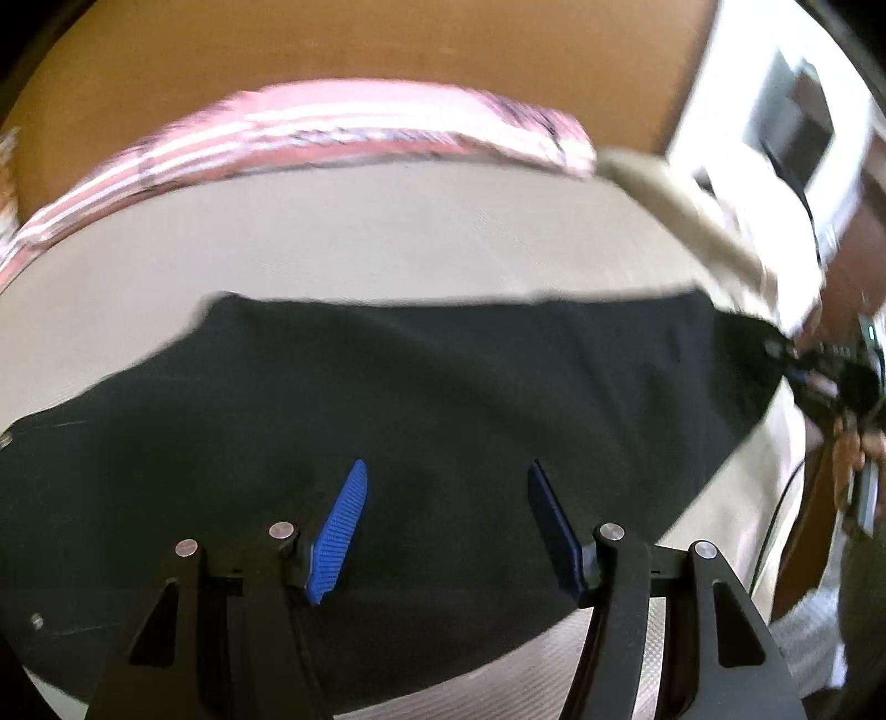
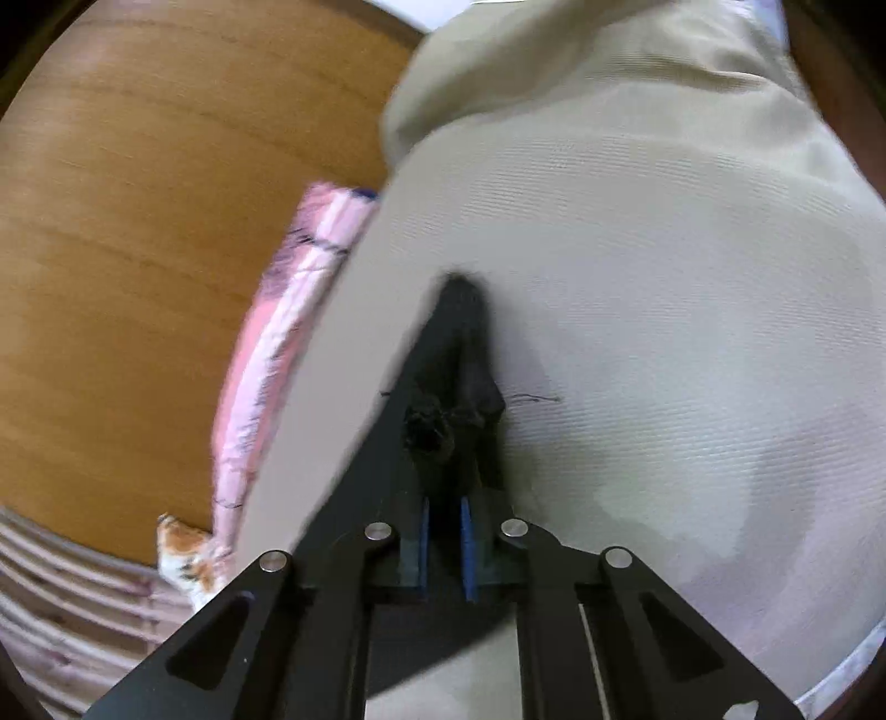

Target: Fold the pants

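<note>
Item one, the left gripper (image 1: 446, 531): you are holding it with its jaws spread wide, the two blue pads (image 1: 339, 531) standing well apart and nothing caught between them. Both pads are hanging over the black pants (image 1: 421, 387); whether the tips are touching the cloth cannot be told from the left wrist view.

Item two, the right gripper (image 2: 444, 545): you are holding it with its jaws drawn nearly together, the blue pads (image 2: 468, 545) showing only a narrow dark gap. A bunched corner of the black pants (image 2: 443, 387) is running between the pads and out past them, gathered into a peak with frayed threads trailing off it, so the fingers are pinching that cloth.

Item three, the pants: they are lying spread as a broad dark panel across the beige bedcover (image 1: 387, 243), directly beneath your left gripper. At the right edge of the left wrist view, the pants are tapering to a point where the right gripper (image 1: 797, 354) is gripping them.

Item four, surroundings: a pink striped cloth (image 1: 332, 133) is lying along the far edge of the bedcover, just beside a wooden surface (image 1: 387, 44). In the right wrist view, the same pink cloth (image 2: 277, 343) is running between the bedcover (image 2: 664, 332) and the wooden surface (image 2: 138, 249). Both views are blurred.
</note>
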`<control>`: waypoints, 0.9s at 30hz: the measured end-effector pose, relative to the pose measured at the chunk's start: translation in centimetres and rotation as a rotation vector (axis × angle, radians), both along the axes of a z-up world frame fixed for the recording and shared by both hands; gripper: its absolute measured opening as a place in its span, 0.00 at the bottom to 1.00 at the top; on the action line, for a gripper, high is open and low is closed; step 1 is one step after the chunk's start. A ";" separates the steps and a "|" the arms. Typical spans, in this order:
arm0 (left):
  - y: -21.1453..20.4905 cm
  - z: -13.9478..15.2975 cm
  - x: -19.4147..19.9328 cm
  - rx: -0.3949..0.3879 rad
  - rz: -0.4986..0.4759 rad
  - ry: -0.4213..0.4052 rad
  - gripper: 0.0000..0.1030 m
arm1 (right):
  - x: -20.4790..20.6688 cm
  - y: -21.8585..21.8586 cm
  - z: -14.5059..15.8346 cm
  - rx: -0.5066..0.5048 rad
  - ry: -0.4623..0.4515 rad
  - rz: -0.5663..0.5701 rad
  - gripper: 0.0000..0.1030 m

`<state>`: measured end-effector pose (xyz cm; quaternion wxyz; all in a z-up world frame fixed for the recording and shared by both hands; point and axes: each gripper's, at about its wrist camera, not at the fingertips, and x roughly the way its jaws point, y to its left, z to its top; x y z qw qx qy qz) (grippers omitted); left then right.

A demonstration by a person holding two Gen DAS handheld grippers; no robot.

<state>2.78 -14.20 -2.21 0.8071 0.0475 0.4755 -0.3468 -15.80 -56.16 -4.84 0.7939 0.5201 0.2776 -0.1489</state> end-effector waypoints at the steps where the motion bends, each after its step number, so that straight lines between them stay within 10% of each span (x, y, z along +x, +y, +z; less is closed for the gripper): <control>1: 1.6 0.6 0.9 -0.023 0.048 0.002 0.59 | 1.1 0.7 0.7 -0.005 -0.012 0.031 0.10; 11: 13.4 2.5 3.9 -0.074 0.289 0.001 0.59 | 15.4 17.5 3.6 -0.079 -0.025 0.539 0.10; 27: 17.4 1.0 3.2 -0.168 0.302 0.142 0.59 | 18.9 34.7 -2.4 -0.173 0.139 0.958 0.10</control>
